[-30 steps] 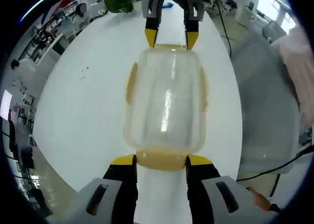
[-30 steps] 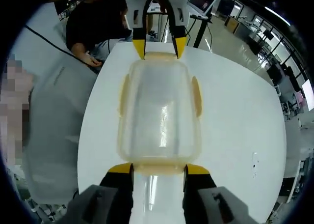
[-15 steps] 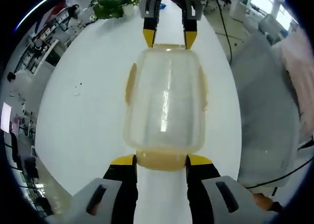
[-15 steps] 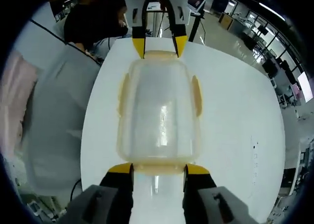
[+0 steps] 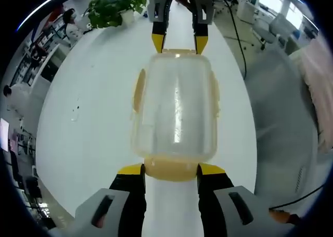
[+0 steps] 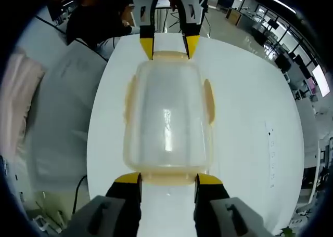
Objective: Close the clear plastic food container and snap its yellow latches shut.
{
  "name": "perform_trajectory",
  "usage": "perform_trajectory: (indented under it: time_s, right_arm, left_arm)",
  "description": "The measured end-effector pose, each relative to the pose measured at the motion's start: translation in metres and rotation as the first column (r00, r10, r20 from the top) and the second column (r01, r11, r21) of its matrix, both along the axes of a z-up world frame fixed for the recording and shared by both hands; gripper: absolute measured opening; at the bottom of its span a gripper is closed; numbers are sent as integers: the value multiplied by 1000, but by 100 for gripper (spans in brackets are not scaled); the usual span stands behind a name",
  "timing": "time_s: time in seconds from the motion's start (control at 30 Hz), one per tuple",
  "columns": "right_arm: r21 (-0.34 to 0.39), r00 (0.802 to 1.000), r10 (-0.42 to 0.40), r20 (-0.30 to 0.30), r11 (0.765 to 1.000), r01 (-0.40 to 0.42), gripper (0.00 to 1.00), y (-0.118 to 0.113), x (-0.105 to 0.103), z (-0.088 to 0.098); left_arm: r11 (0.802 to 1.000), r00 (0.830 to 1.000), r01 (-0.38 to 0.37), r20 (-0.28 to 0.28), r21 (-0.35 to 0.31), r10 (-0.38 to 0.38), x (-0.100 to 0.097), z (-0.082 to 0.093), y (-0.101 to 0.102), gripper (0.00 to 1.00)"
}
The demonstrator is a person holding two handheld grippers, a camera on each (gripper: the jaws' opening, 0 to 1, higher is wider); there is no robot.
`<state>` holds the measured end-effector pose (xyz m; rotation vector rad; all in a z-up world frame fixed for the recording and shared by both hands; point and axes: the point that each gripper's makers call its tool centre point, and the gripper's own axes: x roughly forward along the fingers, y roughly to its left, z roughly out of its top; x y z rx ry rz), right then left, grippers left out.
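Left gripper view: the left claw (image 5: 170, 169) straddles the near end latch (image 5: 170, 169), jaws apart; the right claw (image 6: 167, 179) brackets the opposite one. Press both evenly inward, keeping the container (image 5: 175, 107) flat on the table (image 5: 93, 112), mid-frame.

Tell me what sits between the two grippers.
The clear container, lid on, spans the stretch between the left gripper and the right gripper in the left gripper view.

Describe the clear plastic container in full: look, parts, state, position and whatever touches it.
The container is a rounded rectangular box of cloudy clear plastic with its lid on, lying flat on the white table. Yellow latches sit on all four sides; a long-side latch lies folded against the wall. The left gripper brackets one end latch, and the right gripper brackets the opposite one.
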<state>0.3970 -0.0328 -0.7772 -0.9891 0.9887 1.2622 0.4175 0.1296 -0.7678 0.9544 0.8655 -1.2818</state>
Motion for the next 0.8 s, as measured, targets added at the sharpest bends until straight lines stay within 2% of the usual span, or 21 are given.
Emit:
perform_trajectory:
  time_s: [0.33, 0.57, 0.8]
  right_arm:
    - [-17, 1000, -7, -15, 1000, 6, 37, -26, 8, -8]
    - [-25, 1000, 2, -22, 1000, -3, 37, -36, 15, -14]
    - [-22, 999, 24, -30, 999, -25, 37, -41, 19, -21]
  left_arm:
    - [1000, 1000, 24, -3, -14, -24, 8, -10, -26, 36]
    - [999, 1000, 29, -1, -21, -29, 12, -16, -37, 36]
    - [997, 997, 71, -8, -13, -71, 12, -26, -47, 36]
